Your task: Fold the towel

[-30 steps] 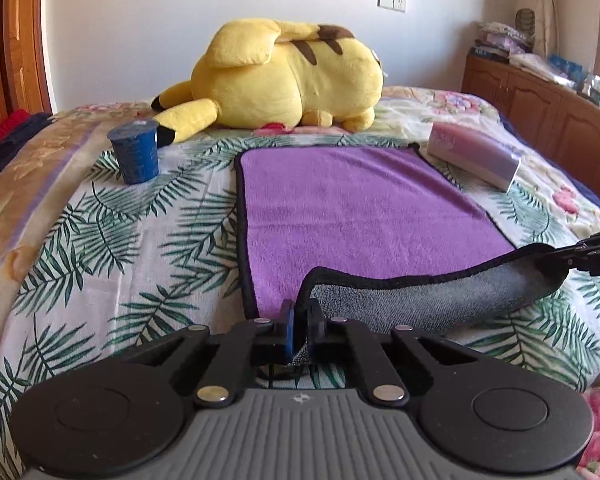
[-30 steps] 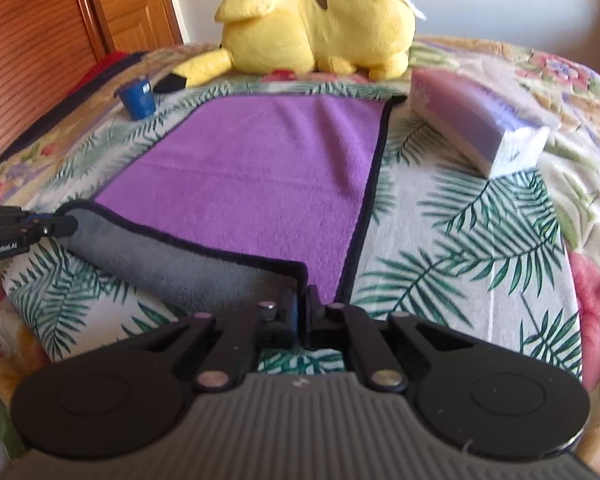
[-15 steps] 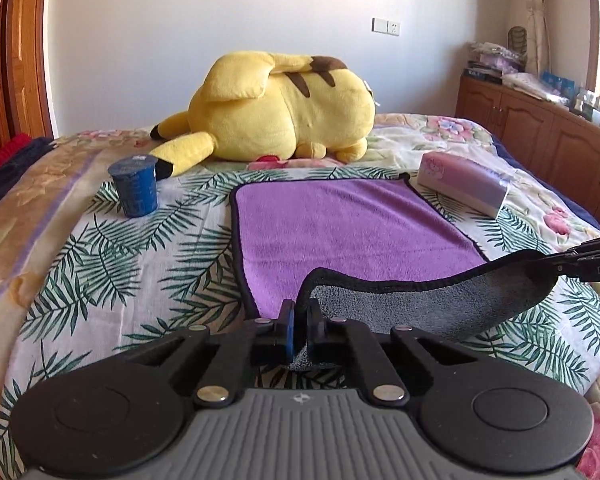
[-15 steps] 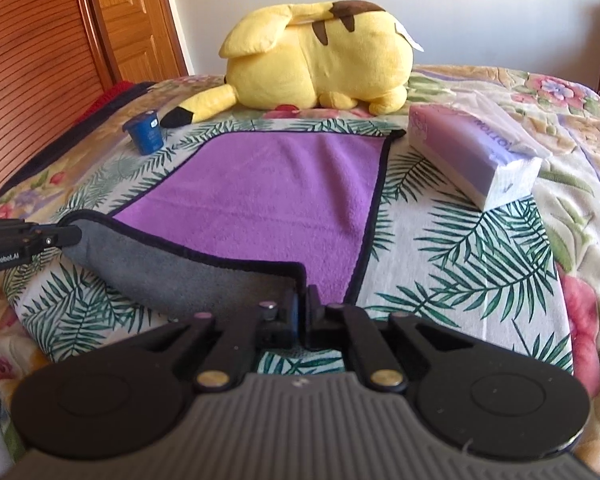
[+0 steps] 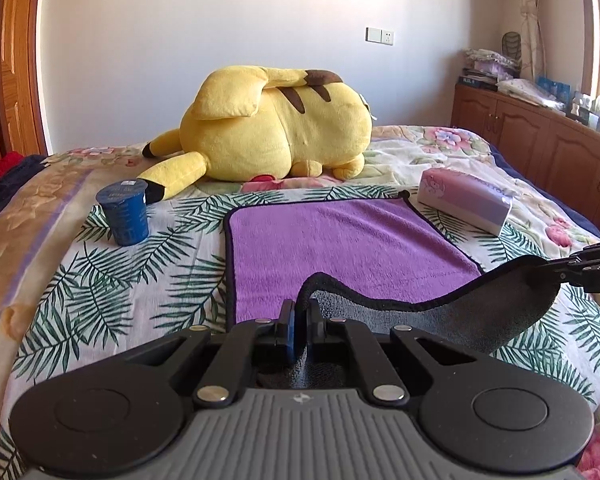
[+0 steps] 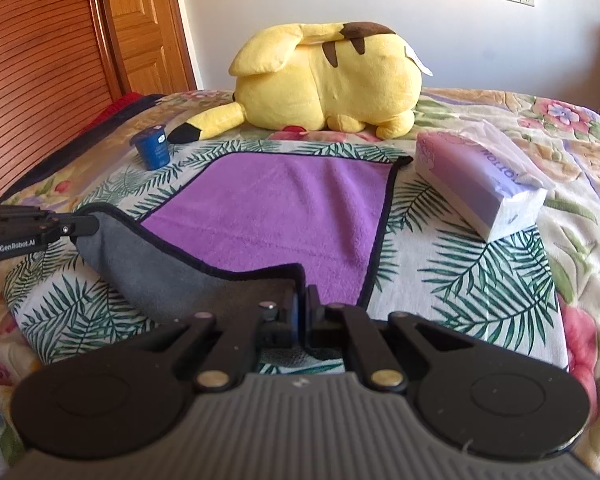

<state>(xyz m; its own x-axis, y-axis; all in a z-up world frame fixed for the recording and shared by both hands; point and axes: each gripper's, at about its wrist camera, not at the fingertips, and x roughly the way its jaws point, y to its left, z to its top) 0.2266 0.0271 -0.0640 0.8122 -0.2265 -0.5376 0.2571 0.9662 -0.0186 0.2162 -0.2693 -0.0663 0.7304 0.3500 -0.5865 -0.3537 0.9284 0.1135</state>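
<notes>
A purple towel (image 5: 340,240) with a black hem and grey underside lies on the bed; it also shows in the right wrist view (image 6: 284,208). My left gripper (image 5: 300,316) is shut on its near left corner. My right gripper (image 6: 300,304) is shut on its near right corner. Both corners are lifted, and the near edge hangs between them with the grey underside (image 5: 460,312) showing. The far half lies flat. The right gripper shows at the right edge of the left wrist view (image 5: 588,272), and the left gripper at the left edge of the right wrist view (image 6: 32,228).
A big yellow plush toy (image 5: 276,128) lies beyond the towel's far edge. A blue cup (image 5: 126,212) stands at the far left, a pale purple tissue pack (image 5: 464,200) at the far right. Wooden cabinets (image 5: 540,136) line the right wall, a wooden door (image 6: 140,28) the left.
Both grippers have risen with the towel corners. The near edge has lifted higher off the bed and come further over the purple side.
</notes>
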